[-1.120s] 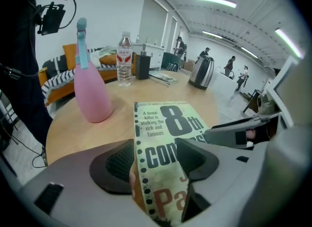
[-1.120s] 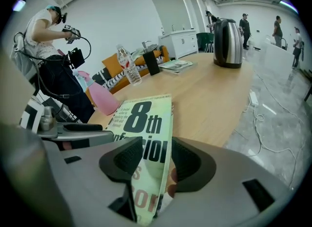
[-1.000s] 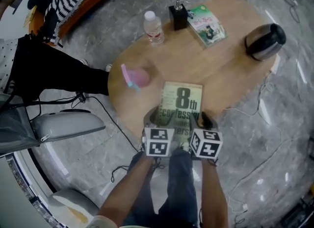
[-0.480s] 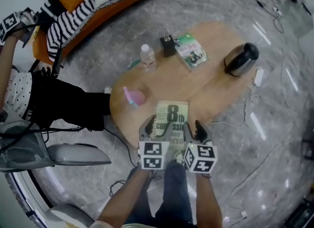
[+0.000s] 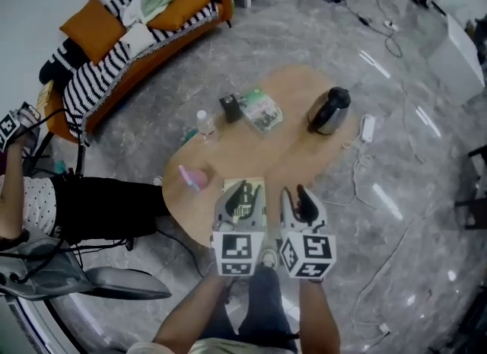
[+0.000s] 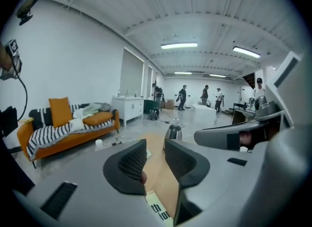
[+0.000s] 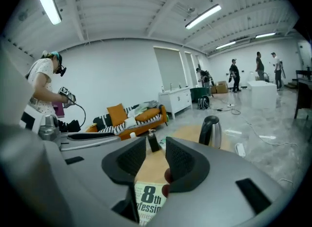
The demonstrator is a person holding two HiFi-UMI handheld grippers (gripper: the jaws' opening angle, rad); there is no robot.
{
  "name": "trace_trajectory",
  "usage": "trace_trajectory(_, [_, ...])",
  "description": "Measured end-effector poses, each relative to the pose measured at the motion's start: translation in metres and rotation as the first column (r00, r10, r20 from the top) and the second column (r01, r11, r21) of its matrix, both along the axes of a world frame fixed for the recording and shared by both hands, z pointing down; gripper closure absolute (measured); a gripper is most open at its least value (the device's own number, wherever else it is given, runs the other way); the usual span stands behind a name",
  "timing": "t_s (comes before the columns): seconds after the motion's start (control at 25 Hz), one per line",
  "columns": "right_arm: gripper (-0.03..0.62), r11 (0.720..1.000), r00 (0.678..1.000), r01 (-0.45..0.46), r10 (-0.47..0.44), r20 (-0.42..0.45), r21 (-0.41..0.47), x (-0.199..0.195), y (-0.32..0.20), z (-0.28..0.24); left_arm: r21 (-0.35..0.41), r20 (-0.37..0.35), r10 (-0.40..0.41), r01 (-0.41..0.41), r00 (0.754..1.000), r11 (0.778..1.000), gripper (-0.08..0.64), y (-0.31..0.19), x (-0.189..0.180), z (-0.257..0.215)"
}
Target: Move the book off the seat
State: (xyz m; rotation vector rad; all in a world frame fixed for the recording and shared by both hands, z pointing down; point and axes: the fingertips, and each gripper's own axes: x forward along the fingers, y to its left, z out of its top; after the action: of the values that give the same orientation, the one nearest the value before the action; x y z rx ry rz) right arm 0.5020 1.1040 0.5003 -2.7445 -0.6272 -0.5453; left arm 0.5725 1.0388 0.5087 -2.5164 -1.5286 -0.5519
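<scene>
The book [image 5: 257,189], pale green with a large "8th" on its cover, lies flat near the front edge of the wooden table [image 5: 289,147]. Both grippers hang in the air above it, side by side. My left gripper [image 5: 240,194] covers part of the book in the head view; its jaws have just been closing, and a gap with nothing in it remains between them [image 6: 155,155]. My right gripper [image 5: 295,196] is open and empty [image 7: 156,160], its jaws having closed slightly. The book [image 7: 148,201] shows below the right jaws, apart from them.
On the table stand a steel kettle [image 5: 329,110], a water bottle [image 5: 204,125], a black dispenser [image 5: 230,106], a small green book [image 5: 261,110] and a pink object [image 5: 192,177]. An orange sofa [image 5: 129,33] is far left. A seated person [image 5: 91,208] and cables lie nearby.
Both grippers have risen well above the table, away from the book, which stays lying there. The left jaws stand narrower than before. The head view now takes in much more of the room.
</scene>
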Motion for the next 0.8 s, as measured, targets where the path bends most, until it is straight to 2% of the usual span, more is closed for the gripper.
trace_trajectory(0.16, [0.515,0.994,0.995,-0.093,0.09,-0.052,-0.056,-0.022,0.021,-0.048,-0.035,-0.056,0.023,-0.025,0.998,0.999,0.533,0.018,-0.015,-0.046])
trace_trajectory(0.36, [0.586,0.975,0.977,-0.177,0.158,-0.141,-0.131,-0.044,0.042,-0.107,-0.136,-0.118,0.085,-0.101,0.989,0.986,0.557,0.045,-0.03,-0.105])
trace_trajectory(0.52, [0.588,0.967,0.972,-0.189,0.16,-0.173,-0.169,-0.054,0.03,-0.157,-0.204,-0.155,0.102,-0.133,0.983,0.97,0.558,0.038,-0.039,-0.161])
trace_trajectory(0.64, [0.586,0.96,0.968,-0.182,0.136,-0.212,-0.212,-0.056,0.022,-0.198,-0.274,-0.176,0.082,-0.129,0.981,0.953,0.557,0.03,-0.04,-0.2])
trace_trajectory(0.8, [0.588,0.94,0.952,-0.2,0.119,-0.283,-0.277,-0.056,0.014,-0.254,-0.329,-0.226,0.069,-0.142,0.972,0.934,0.558,0.025,-0.037,-0.251])
